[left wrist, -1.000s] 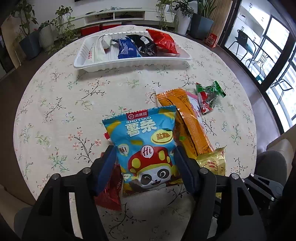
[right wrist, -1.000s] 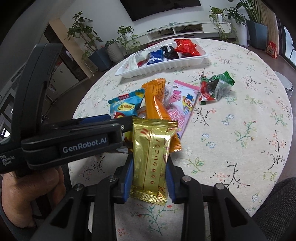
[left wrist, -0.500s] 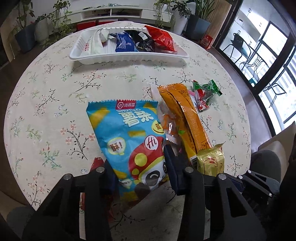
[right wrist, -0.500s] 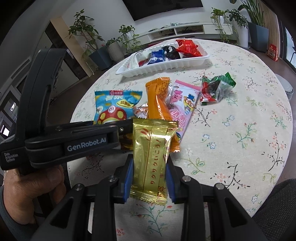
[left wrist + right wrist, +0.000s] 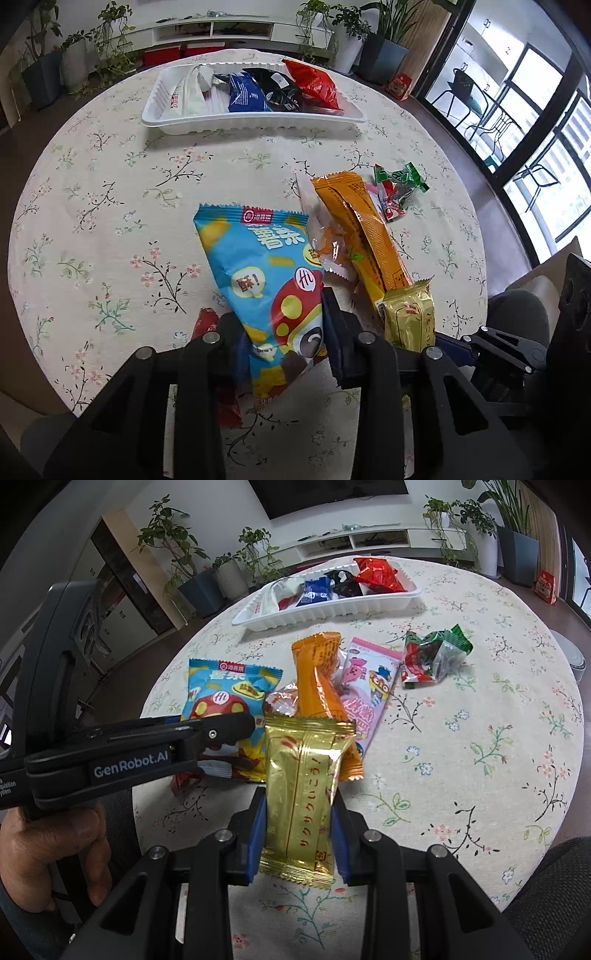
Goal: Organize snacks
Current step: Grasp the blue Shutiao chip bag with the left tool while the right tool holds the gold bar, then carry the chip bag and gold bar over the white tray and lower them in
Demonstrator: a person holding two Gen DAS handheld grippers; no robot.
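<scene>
While jaws of left gripper (image 5: 284, 341) clamp blue chip bag (image 5: 266, 280) and right gripper (image 5: 297, 834) clamps gold wafer pack (image 5: 304, 794): carry level, clear of loose pile, to white tray (image 5: 255, 120)

A round table (image 5: 92, 229) wears a pale floral cloth. Beyond its far edge a low white shelf unit (image 5: 207, 29) runs along the wall, red boxes (image 5: 177, 55) beneath it. Potted plants (image 5: 44, 70) stand far left and far right. Tall windows (image 5: 535, 122) fill the right side, with a chair (image 5: 465, 88) outside.
</scene>
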